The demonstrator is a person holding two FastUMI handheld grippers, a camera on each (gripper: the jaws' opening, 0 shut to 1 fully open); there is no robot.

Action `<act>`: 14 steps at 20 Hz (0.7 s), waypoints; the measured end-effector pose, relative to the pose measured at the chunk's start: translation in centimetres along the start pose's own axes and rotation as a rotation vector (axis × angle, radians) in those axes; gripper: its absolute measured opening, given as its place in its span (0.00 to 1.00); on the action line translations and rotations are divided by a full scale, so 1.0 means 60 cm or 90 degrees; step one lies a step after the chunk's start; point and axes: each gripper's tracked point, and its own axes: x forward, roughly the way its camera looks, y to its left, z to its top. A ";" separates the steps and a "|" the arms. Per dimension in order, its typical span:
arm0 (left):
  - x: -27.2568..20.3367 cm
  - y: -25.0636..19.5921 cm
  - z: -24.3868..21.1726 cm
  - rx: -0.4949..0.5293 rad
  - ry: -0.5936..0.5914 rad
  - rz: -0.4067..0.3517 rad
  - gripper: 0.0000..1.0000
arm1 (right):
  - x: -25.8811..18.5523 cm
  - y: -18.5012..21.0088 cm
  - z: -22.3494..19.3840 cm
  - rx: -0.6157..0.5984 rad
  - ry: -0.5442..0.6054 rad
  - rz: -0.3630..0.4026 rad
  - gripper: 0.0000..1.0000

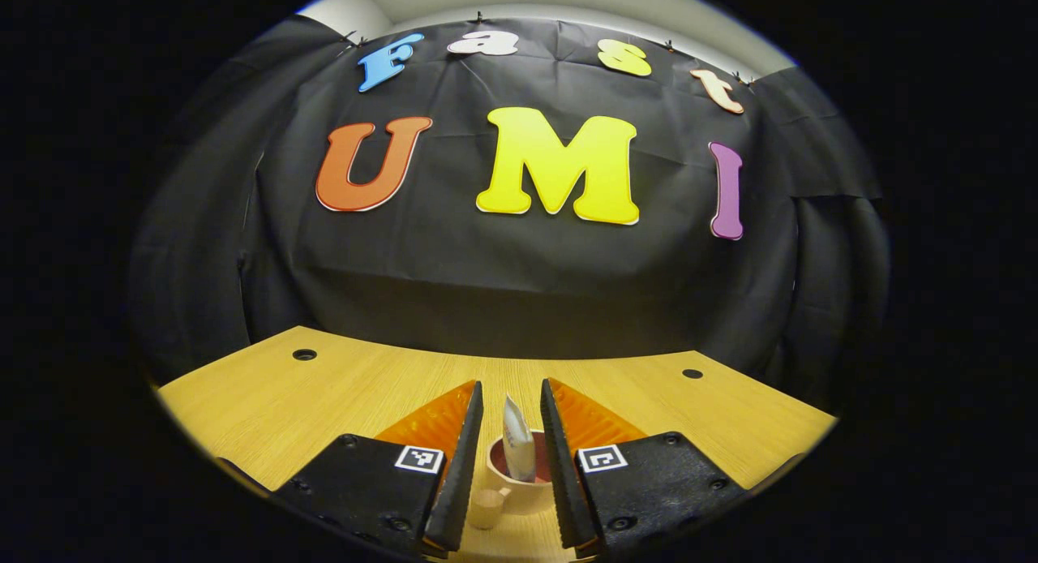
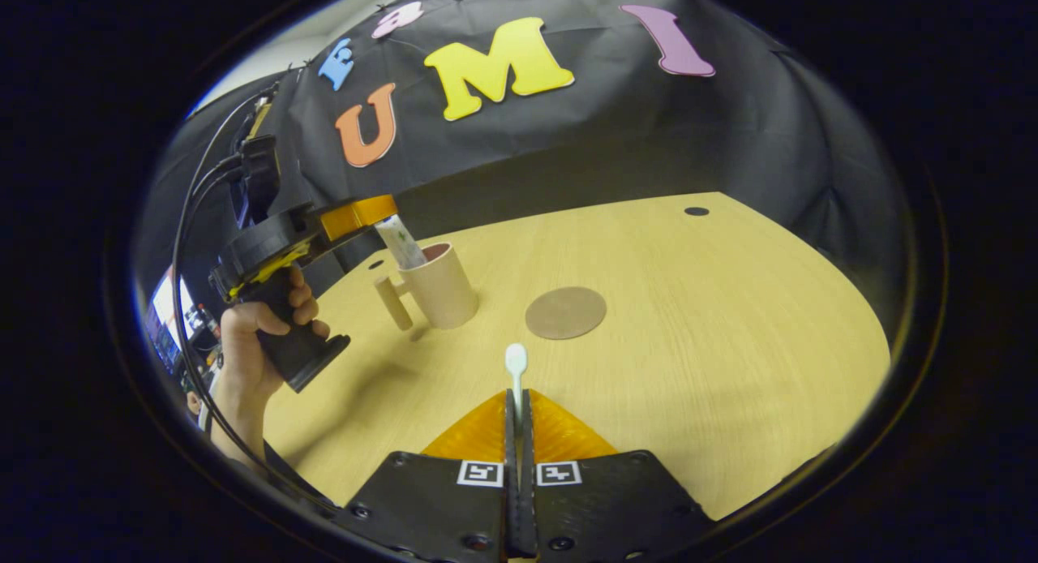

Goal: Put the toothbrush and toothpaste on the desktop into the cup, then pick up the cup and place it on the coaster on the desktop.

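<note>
Toothpaste stands in cup, left gripper spread around it; right gripper clamps toothbrush — lower it upright into cup.

We saw the left gripper spread open above the cup on the table, toothpaste standing inside, untouched by either finger.

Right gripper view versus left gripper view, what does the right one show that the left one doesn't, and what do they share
Right gripper view: the toothbrush clamped in the right gripper, the round coaster, and a hand holding the left gripper.

Left gripper view: down into the cup from above, between the left gripper's open fingers.

Both: the cup, its handle, the toothpaste standing tilted in it, and the desktop.
</note>
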 end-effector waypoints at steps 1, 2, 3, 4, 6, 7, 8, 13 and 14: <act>-0.004 0.000 0.000 0.004 0.002 -0.002 0.54 | 0.000 0.001 0.001 -0.004 -0.001 0.001 0.00; -0.006 0.000 0.001 0.010 0.004 -0.004 0.58 | 0.000 0.006 0.004 -0.008 -0.005 0.006 0.00; -0.011 0.000 0.007 0.016 0.001 -0.005 0.55 | -0.001 0.014 0.014 -0.017 -0.014 0.013 0.00; -0.018 -0.002 0.013 0.018 -0.005 -0.008 0.67 | -0.002 0.020 0.026 -0.023 -0.023 0.017 0.00; -0.030 0.003 0.032 0.019 -0.023 -0.009 1.00 | -0.008 0.037 0.054 -0.041 -0.044 0.032 0.00; -0.039 0.007 0.039 0.020 -0.032 -0.010 0.98 | -0.010 0.047 0.066 -0.051 -0.053 0.042 0.00; -0.048 0.014 0.046 0.022 -0.041 -0.006 0.98 | -0.008 0.058 0.079 -0.062 -0.060 0.051 0.00; -0.089 0.063 0.058 0.030 -0.054 0.023 0.98 | 0.017 0.112 0.131 -0.108 -0.089 0.091 0.00; -0.097 0.075 0.061 0.031 -0.056 0.030 0.98 | 0.021 0.122 0.140 -0.115 -0.094 0.096 0.00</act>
